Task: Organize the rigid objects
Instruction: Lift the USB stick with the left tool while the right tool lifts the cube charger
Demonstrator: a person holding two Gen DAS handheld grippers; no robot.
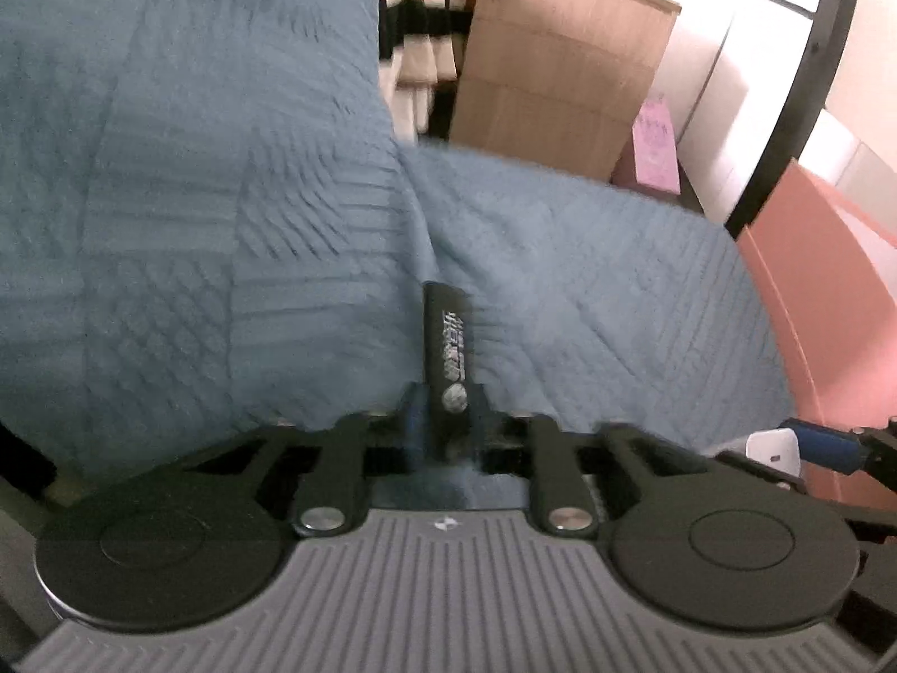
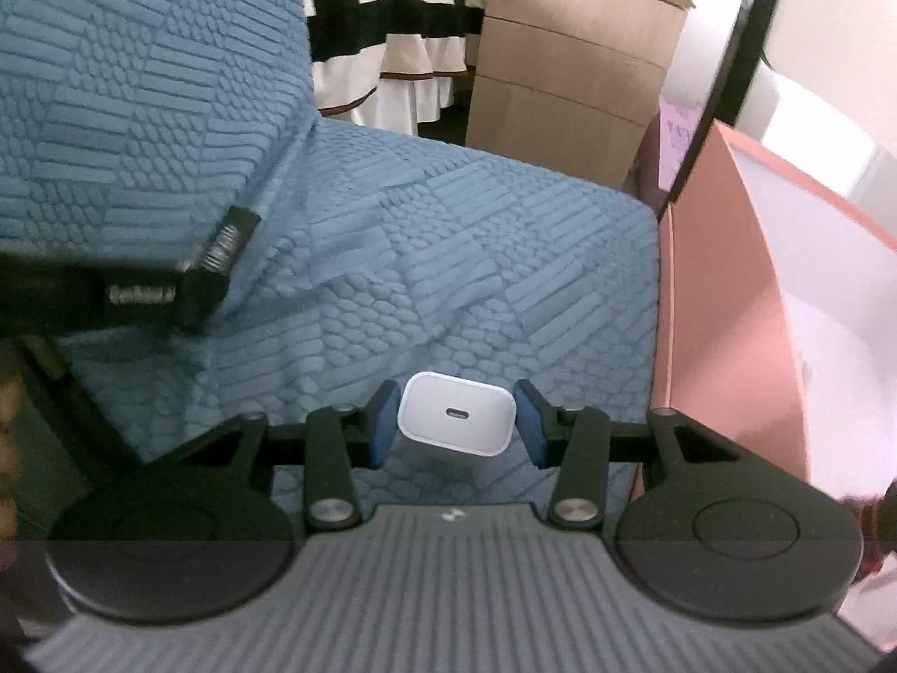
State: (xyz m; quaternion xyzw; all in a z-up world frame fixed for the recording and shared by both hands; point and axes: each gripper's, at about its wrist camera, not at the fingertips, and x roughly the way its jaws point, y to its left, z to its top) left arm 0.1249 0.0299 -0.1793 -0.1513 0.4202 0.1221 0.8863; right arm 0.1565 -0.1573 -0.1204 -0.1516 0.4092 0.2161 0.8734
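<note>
My left gripper (image 1: 445,409) is shut on a slim black rectangular object with silver lettering (image 1: 450,336), which sticks forward above the blue textured sofa seat (image 1: 588,291). My right gripper (image 2: 457,418) is shut on a white USB-C charger block (image 2: 457,414), port facing the camera, held between the blue pads (image 2: 381,420) above the sofa seat (image 2: 448,258). The right gripper with the white charger also shows at the right edge of the left wrist view (image 1: 776,446). The left gripper and its black object show at the left of the right wrist view (image 2: 224,249).
A salmon-pink box (image 2: 740,303) stands right of the sofa; it also shows in the left wrist view (image 1: 824,308). The sofa backrest (image 2: 140,84) rises on the left. A wooden drawer cabinet (image 2: 572,67), a striped cloth (image 2: 392,28) and a black curved pole (image 2: 723,73) are behind.
</note>
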